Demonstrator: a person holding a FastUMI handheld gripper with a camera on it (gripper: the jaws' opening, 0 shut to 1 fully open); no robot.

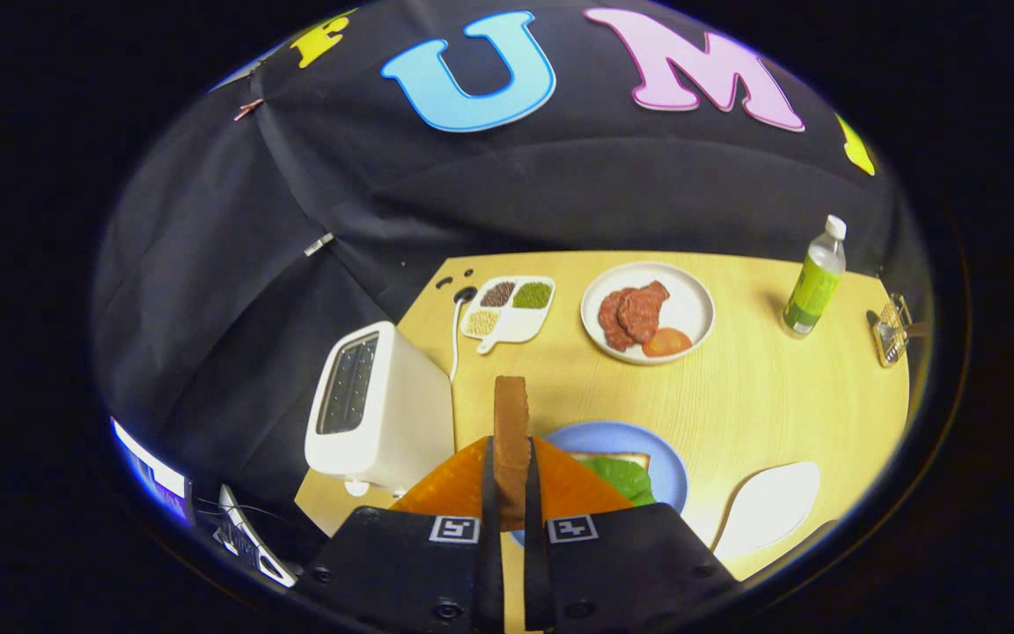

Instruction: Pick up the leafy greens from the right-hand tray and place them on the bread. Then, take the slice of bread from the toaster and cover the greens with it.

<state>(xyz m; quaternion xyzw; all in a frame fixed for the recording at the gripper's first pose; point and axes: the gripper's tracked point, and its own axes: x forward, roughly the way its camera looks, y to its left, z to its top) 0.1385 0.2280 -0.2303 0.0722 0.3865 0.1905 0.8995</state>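
My gripper (pixel 510 489) is shut on a brown slice of bread (pixel 510 423), held edge-on and upright between the fingers, above the table. Just beyond and below the fingers lies a blue plate (pixel 670 467) with a slice of bread (pixel 626 458) on it, topped by leafy greens (pixel 621 478). My fingers hide the left part of that plate. The white toaster (pixel 379 409) stands to the left of the fingers, and its slots look empty.
A white tray (pixel 771 506) lies bare to the right of the blue plate. Farther back are a white plate (pixel 692 304) with meat slices and tomato, a small divided dish (pixel 511 308) of grains, a green bottle (pixel 815 282) and a small wire object (pixel 892 330).
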